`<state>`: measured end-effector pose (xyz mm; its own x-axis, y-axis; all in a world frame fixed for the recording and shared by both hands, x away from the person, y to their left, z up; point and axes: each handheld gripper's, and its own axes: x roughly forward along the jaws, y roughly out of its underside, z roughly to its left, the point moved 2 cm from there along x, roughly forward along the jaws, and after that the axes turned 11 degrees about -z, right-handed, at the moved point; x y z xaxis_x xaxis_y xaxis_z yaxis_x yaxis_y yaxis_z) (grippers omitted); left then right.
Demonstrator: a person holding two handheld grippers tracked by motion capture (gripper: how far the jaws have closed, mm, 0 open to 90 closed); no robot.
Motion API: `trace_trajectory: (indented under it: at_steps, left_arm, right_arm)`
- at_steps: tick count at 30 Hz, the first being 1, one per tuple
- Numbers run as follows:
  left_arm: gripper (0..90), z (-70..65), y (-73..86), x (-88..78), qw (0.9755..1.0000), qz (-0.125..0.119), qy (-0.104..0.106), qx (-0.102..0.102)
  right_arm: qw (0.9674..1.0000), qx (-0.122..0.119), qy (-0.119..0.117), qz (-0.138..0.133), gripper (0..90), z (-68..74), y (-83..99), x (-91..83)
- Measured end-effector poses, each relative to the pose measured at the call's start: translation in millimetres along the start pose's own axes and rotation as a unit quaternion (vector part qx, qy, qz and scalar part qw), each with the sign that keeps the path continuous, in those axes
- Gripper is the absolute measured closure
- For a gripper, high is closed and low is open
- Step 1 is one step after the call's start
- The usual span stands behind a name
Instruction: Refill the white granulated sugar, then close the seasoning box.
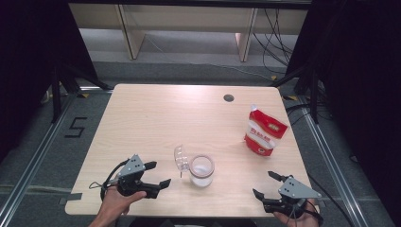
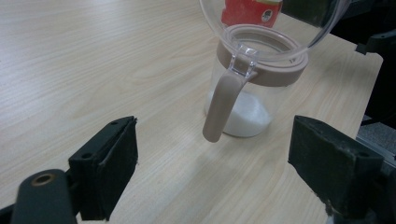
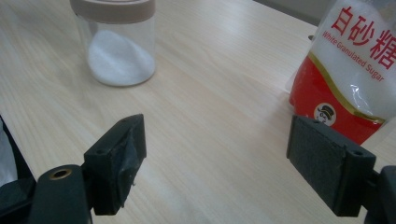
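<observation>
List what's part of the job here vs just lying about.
In the job:
jar, lid flipped open, some sugar inside
sugar bag
left gripper, open, near the jar
right gripper, open

Lying about:
grommet in the table
cables on the floor behind

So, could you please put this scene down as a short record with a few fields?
surface: wooden table
jar: clear jar with a beige collar, upright, some white granules at the bottom
lid: clear hinged lid, flipped open
bag: red and white sugar bag, far right, apart from the jar
left gripper: open, left of the jar, holding nothing
right gripper: open, near the front edge, holding nothing
</observation>
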<state>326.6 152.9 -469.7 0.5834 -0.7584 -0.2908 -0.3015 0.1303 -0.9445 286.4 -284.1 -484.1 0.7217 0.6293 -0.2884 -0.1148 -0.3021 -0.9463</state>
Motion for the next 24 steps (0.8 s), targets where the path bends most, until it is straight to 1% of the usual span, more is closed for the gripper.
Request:
trace_trajectory:
  at_steps: [1, 2, 3, 4, 5, 6, 7, 8, 9, 10, 11, 12, 13, 14, 16, 17, 20, 23, 24]
  left_arm:
    - [15.4, 0.3, -1.4, 0.4, 1.0000, 0.001, 0.001, 0.001]
    - [15.3, -1.4, -2.2, 1.3, 0.9999, -0.004, -0.005, -0.014]
    - [15.3, -0.8, -3.8, 1.3, 0.9999, -0.004, -0.004, -0.010]
    - [15.3, -1.4, -5.6, 0.7, 0.9999, -0.003, -0.009, -0.010]
    - [15.3, -1.2, -7.1, 0.8, 0.9999, -0.004, -0.006, -0.009]
    - [15.3, -1.8, -8.8, 0.4, 0.9999, -0.004, -0.010, -0.008]
    - [15.3, -1.7, -10.3, 0.6, 0.9999, -0.003, -0.007, -0.007]
    - [15.3, -2.2, -11.9, 0.3, 0.9999, -0.003, -0.011, -0.006]
    - [15.3, -2.1, -13.7, 0.0, 0.9999, -0.004, -0.010, -0.004]
    - [15.3, -2.1, -15.4, -0.1, 0.9999, -0.007, -0.011, -0.005]
    - [15.3, -2.1, -17.2, -0.7, 0.9998, -0.008, -0.015, -0.004]
    - [15.3, -1.2, -18.7, -0.7, 0.9998, -0.011, -0.014, -0.003]
    - [15.3, -0.8, -20.0, -1.3, 0.9998, -0.011, -0.019, -0.001]
    - [15.3, 0.4, -21.1, -1.3, 0.9998, -0.013, -0.016, 0.004]
    - [15.7, 0.9, -22.0, -1.6, 0.9998, -0.013, -0.017, 0.003]
    - [16.0, 1.1, -22.2, -1.8, 0.9998, -0.012, -0.017, 0.006]
    - [18.3, 1.8, -22.0, -2.4, 0.9998, -0.012, -0.018, 0.004]
    - [26.7, 0.8, -22.0, -2.7, 0.9996, -0.017, -0.021, 0.003]
    - [30.1, 0.2, -22.0, -2.9, 0.9997, -0.014, -0.019, 0.005]
  right_arm:
    - [1.0000, -0.003, -0.001, 0.003, 20.6, 0.5, -0.1, -0.8]
    - [1.0000, -0.005, 0.001, 0.004, 20.6, 1.1, 0.2, -1.1]
    - [1.0000, -0.004, 0.000, 0.003, 20.6, 2.0, 0.4, -1.0]
    - [0.9999, -0.009, 0.001, 0.007, 20.6, 2.4, 0.5, -1.6]
    - [0.9999, -0.009, 0.002, 0.007, 20.6, 2.9, 0.7, -2.3]
    - [0.9999, -0.009, 0.003, 0.008, 20.6, 3.5, 0.9, -2.7]
    - [0.9999, -0.010, 0.001, 0.009, 20.6, 4.0, 1.3, -2.9]
    - [0.9999, -0.012, -0.004, 0.008, 20.6, 4.2, 2.0, -2.2]
    - [0.9999, -0.008, -0.002, 0.008, 20.7, 5.2, 2.2, -2.4]
    - [0.9998, -0.015, -0.001, 0.012, 20.6, 4.7, 2.3, -2.9]
    - [0.9998, -0.016, -0.003, 0.013, 20.6, 4.7, 2.8, -2.4]
    - [0.9997, -0.018, -0.003, 0.016, 20.6, 4.5, 3.3, -2.4]
    - [0.9997, -0.015, -0.004, 0.018, 20.6, 4.8, 3.5, -2.4]
    - [0.9998, -0.014, -0.003, 0.016, 20.7, 4.5, 3.6, -1.9]
    - [0.9998, -0.015, -0.003, 0.016, 20.8, 4.0, 3.7, -1.9]
    - [0.9998, -0.015, -0.002, 0.016, 20.8, 3.9, 3.6, -2.0]
    - [0.9997, -0.015, 0.002, 0.017, 21.0, 3.4, 3.3, -2.0]
    - [0.9996, -0.018, 0.001, 0.019, 21.2, 4.0, 3.9, -2.2]
    - [0.9997, -0.018, 0.002, 0.019, 21.2, 4.4, 3.9, -2.3]
